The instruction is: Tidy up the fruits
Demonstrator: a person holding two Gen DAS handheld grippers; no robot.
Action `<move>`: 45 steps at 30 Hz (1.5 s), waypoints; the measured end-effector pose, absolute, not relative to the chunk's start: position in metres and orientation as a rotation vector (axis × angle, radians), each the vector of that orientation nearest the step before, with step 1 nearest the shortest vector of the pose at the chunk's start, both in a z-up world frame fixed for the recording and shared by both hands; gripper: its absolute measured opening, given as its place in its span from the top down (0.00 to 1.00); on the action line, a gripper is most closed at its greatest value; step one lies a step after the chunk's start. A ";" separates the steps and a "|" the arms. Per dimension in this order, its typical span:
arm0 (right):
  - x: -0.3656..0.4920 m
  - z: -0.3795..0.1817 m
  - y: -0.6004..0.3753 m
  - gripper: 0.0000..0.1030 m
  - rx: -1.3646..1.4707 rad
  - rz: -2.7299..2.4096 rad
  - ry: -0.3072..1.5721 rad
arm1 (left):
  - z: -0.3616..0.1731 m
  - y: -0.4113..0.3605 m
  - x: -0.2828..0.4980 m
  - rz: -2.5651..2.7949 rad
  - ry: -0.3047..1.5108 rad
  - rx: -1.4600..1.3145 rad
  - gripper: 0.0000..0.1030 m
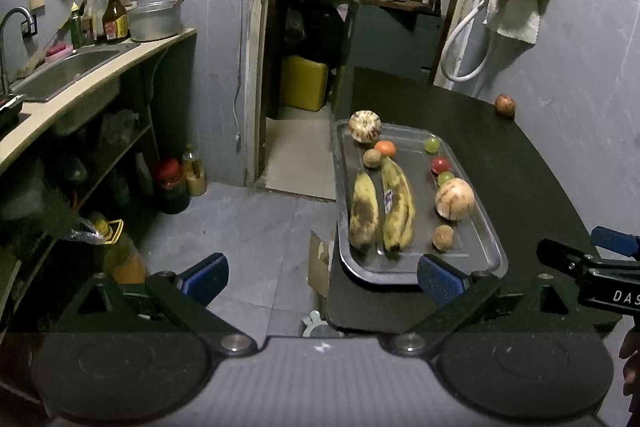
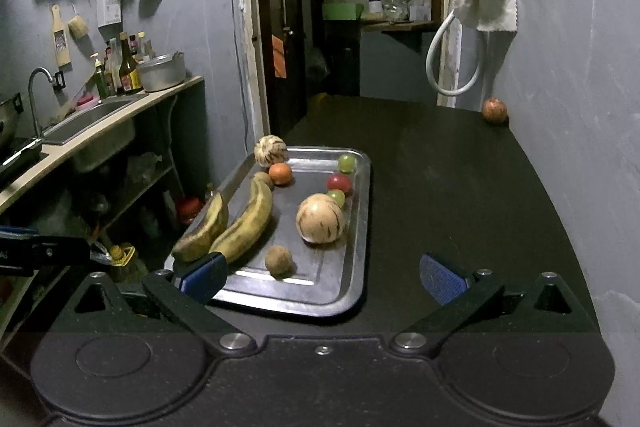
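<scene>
1. Dark table (image 2: 440,187) in a dim kitchen: fruit fills a metal tray (image 2: 320,301); one apple (image 2: 494,110) sits far off against the wall.
2. Left gripper (image 1: 322,281) and right gripper (image 2: 324,277) hang with jaws spread, empty.
3. Risk: the apple may roll off when reached.

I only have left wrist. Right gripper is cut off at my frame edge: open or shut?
Observer: Open. The right wrist view shows the right gripper with its blue pads wide apart and nothing between them.
Operator: What's under it?
Observer: One pad overlaps the near left corner of the metal tray; the other hangs over bare dark table.
Operator: Is the stray fruit at the back touching the wall?
Observer: In the right wrist view the reddish fruit sits in the far right corner of the table, right at the wall; actual contact I cannot tell.
</scene>
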State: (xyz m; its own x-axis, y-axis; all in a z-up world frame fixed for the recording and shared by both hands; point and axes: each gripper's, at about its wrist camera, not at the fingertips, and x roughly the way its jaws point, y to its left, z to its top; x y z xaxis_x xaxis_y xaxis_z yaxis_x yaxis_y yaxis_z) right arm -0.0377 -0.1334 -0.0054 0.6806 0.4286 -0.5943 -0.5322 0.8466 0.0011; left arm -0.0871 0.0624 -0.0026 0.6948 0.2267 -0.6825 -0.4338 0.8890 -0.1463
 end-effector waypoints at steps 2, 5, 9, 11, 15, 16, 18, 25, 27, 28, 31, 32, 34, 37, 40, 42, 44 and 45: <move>-0.039 -0.006 -0.137 0.01 -0.176 0.541 0.621 | -0.004 0.060 -0.090 0.377 0.714 -0.307 0.01; -0.042 -0.005 -0.142 0.01 -0.177 0.537 0.617 | -0.005 0.056 -0.094 0.381 0.716 -0.308 0.01; -0.043 -0.005 -0.146 0.01 -0.177 0.536 0.622 | -0.004 0.052 -0.097 0.388 0.716 -0.310 0.01; -0.044 -0.005 -0.149 0.01 -0.177 0.536 0.620 | -0.003 0.051 -0.098 0.391 0.716 -0.312 0.01; -0.044 -0.005 -0.150 0.01 -0.176 0.535 0.620 | -0.001 0.048 -0.098 0.392 0.710 -0.310 0.01; -0.044 -0.004 -0.150 0.01 -0.175 0.534 0.621 | -0.002 0.047 -0.098 0.392 0.709 -0.309 0.01; -0.043 -0.003 -0.153 0.01 -0.172 0.531 0.621 | -0.002 0.045 -0.096 0.392 0.709 -0.306 0.01; -0.042 -0.002 -0.156 0.01 -0.173 0.533 0.628 | -0.001 0.043 -0.095 0.389 0.709 -0.297 0.01; -0.041 -0.003 -0.156 0.01 -0.174 0.533 0.631 | -0.001 0.043 -0.095 0.389 0.709 -0.298 0.01; -0.041 -0.003 -0.156 0.01 -0.174 0.533 0.631 | -0.001 0.043 -0.095 0.390 0.709 -0.298 0.01; -0.040 -0.004 -0.157 0.01 -0.175 0.531 0.636 | -0.001 0.043 -0.094 0.390 0.710 -0.299 0.01; -0.039 -0.005 -0.157 0.01 -0.175 0.531 0.637 | -0.001 0.043 -0.094 0.390 0.711 -0.299 0.01; -0.039 -0.006 -0.156 0.01 -0.175 0.530 0.638 | -0.001 0.043 -0.094 0.389 0.711 -0.299 0.01; -0.037 -0.007 -0.156 0.01 -0.174 0.527 0.640 | -0.001 0.042 -0.094 0.389 0.711 -0.298 0.01; -0.036 -0.007 -0.157 0.01 -0.173 0.525 0.640 | -0.001 0.042 -0.094 0.390 0.711 -0.298 0.01; -0.035 -0.008 -0.157 0.01 -0.173 0.525 0.641 | 0.000 0.042 -0.094 0.390 0.711 -0.298 0.01; -0.035 -0.008 -0.157 0.01 -0.173 0.525 0.641 | -0.001 0.042 -0.094 0.389 0.711 -0.297 0.01; -0.035 -0.008 -0.157 0.01 -0.173 0.525 0.641 | -0.001 0.042 -0.094 0.389 0.711 -0.297 0.01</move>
State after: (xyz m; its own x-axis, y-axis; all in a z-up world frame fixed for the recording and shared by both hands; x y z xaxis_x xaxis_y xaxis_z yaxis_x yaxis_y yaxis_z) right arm -0.0352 -0.1568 -0.0078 0.6767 0.4124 -0.6099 -0.5169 0.8560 0.0054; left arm -0.0940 0.0419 -0.0014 0.6911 0.2433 -0.6805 -0.4421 0.8873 -0.1317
